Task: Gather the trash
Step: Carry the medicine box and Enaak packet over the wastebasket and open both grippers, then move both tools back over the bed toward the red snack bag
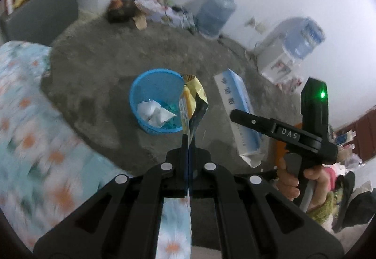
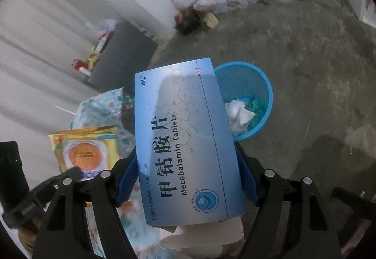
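Note:
A blue mesh trash basket [image 1: 141,96] stands on the concrete floor with crumpled white paper [image 1: 154,112] and teal scraps inside; it also shows in the right wrist view [image 2: 264,85]. My left gripper [image 1: 188,139] is shut on a yellow snack wrapper [image 1: 193,96], held just right of the basket's rim. The wrapper shows in the right wrist view [image 2: 85,149] too. My right gripper [image 2: 188,165] is shut on a blue Mecobalamin tablet box [image 2: 185,141], held above the floor near the basket. The box shows in the left wrist view [image 1: 239,113].
A floral bedspread [image 1: 35,129] lies at the left. A grey cabinet [image 1: 44,12] with clutter on top stands by the wall. Water jugs [image 1: 216,12], a water dispenser [image 1: 286,52] and a pile of clutter [image 1: 131,9] line the far wall.

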`<state>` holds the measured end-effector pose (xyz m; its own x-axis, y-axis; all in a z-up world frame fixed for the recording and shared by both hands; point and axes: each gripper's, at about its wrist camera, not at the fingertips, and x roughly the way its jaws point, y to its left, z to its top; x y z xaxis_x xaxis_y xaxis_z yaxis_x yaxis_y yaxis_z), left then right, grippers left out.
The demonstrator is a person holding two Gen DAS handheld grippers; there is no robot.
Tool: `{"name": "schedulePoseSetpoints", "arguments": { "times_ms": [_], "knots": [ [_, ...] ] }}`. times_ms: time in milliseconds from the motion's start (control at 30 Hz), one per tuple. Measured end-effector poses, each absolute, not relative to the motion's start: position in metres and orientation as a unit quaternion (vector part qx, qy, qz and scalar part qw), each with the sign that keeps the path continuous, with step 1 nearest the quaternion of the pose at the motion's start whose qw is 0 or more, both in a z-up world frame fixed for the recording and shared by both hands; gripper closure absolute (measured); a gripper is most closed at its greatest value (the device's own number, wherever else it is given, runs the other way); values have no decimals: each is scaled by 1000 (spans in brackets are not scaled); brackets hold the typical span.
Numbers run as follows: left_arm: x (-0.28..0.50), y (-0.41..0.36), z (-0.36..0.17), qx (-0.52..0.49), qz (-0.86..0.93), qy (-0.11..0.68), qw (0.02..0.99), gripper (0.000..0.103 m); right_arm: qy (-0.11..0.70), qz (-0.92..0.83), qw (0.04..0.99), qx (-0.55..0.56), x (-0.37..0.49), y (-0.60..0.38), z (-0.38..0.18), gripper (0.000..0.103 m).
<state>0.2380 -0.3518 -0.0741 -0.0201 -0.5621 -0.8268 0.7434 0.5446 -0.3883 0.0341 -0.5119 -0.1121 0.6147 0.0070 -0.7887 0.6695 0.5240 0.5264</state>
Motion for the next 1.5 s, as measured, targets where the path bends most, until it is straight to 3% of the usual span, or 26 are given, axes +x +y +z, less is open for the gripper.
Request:
{"name": "schedulePoseSetpoints", "arguments": {
  "times_ms": [67,133,167,200,333,467,700,967,1233,1500],
  "knots": [
    [251,-378,-89,96,-468,543,691,103,388,-207,768,466,51,-536,-135,30],
    [267,-408,-107,104,-464,543,693,93,388,-214,760,475,67,-560,-155,29],
    [272,-419,-113,105,-465,545,690,69,392,-217,753,482,78,-576,-173,25],
    [279,-431,-123,103,-462,548,689,53,398,-229,742,488,87,-590,-192,18],
    [289,-452,-140,112,-439,549,702,43,422,-295,690,508,90,-611,-250,17],
    [287,-436,-131,95,-442,541,709,33,404,-285,689,530,73,-591,-260,17],
    [274,-379,-77,62,-437,507,741,23,387,-287,716,505,42,-538,-223,17],
    [229,-262,-2,-1,-419,446,791,14,393,-271,801,361,58,-473,-117,16],
    [179,-124,21,-64,-331,401,852,13,391,-230,860,235,84,-379,-47,8],
    [142,-27,16,-82,-243,390,884,13,433,-207,870,111,99,-283,-31,7]
  ]
}}
